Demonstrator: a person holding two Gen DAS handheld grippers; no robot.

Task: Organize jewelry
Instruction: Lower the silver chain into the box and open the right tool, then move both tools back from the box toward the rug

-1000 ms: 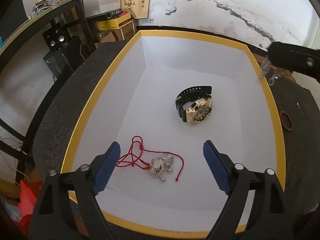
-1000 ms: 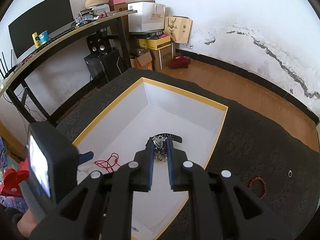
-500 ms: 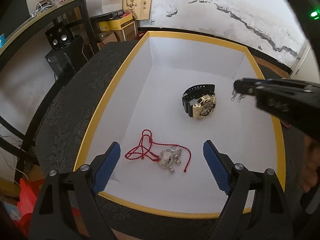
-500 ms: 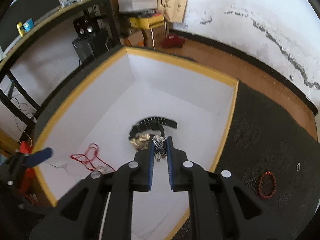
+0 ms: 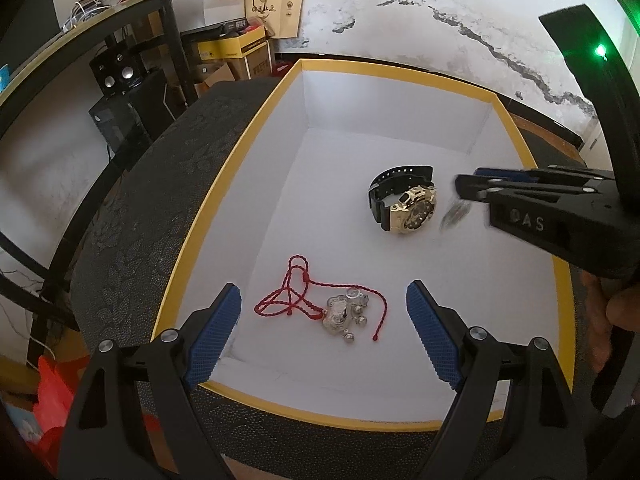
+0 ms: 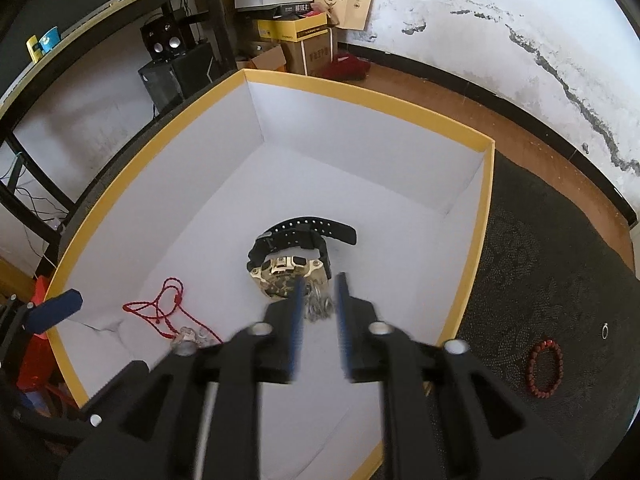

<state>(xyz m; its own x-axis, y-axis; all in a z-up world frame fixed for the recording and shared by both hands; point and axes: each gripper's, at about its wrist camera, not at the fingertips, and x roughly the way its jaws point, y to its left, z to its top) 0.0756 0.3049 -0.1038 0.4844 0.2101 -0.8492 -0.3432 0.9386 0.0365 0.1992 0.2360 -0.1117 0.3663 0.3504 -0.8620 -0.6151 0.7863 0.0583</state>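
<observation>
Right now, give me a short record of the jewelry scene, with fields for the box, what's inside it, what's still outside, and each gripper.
box: yellow-rimmed box, white inside
inside: gold watch, red cord charm, silver piece dropping
outside: red bead bracelet, small ring on dark mat
left gripper: open, empty
right gripper: jaws just opening, silver piece between them, released

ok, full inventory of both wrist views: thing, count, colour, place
box: 1, white inside, yellow rim, on dark mat
watch: 1, gold face, black strap, mid box
red cord pendant: 1, red with silver charm, near box end
silver chain piece: 1, blurred, between right jaws, beside watch
bead bracelet: 1, dark red, on mat outside box
ring: 1, small, on mat
left gripper: jaws wide, empty, above pendant
right gripper: jaws just opening
</observation>
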